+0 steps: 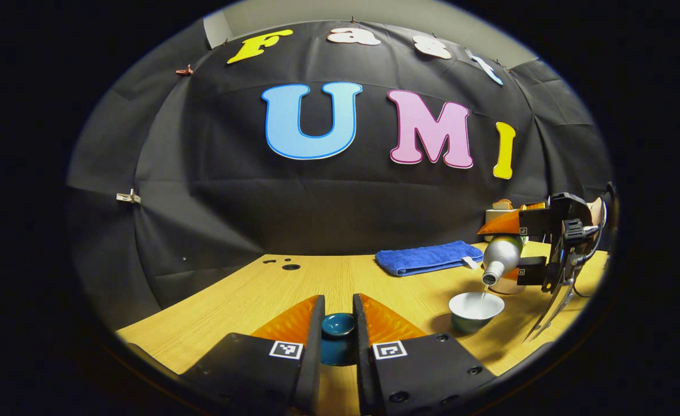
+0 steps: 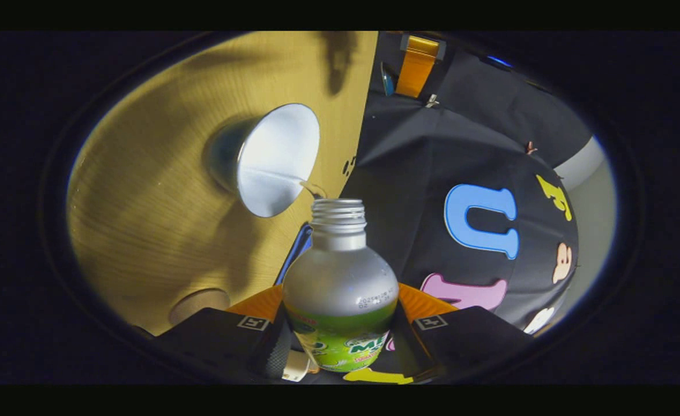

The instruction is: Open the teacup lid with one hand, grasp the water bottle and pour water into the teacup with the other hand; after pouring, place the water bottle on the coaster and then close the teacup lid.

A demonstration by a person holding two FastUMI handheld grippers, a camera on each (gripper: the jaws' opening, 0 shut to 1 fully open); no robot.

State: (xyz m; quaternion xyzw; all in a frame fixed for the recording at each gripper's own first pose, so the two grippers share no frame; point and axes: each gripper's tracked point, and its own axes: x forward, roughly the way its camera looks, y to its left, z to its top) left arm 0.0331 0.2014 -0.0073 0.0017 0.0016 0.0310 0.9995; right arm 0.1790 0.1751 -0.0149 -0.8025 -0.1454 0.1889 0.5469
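Observation:
In the left gripper view my left gripper is shut on the teal teacup lid, held just above the wooden table. To its right stands the open teacup, teal outside and white inside. My right gripper is shut on the silver water bottle, tilted mouth-down over the cup, and a thin stream of water falls in. In the right gripper view the gripper clamps the bottle; water runs from its open mouth into the teacup. The round beige coaster lies near the cup.
A folded blue towel lies at the back of the table, left of the bottle. A small box sits behind the right gripper. Dark holes mark the tabletop at the back left. The left gripper's orange finger shows far off.

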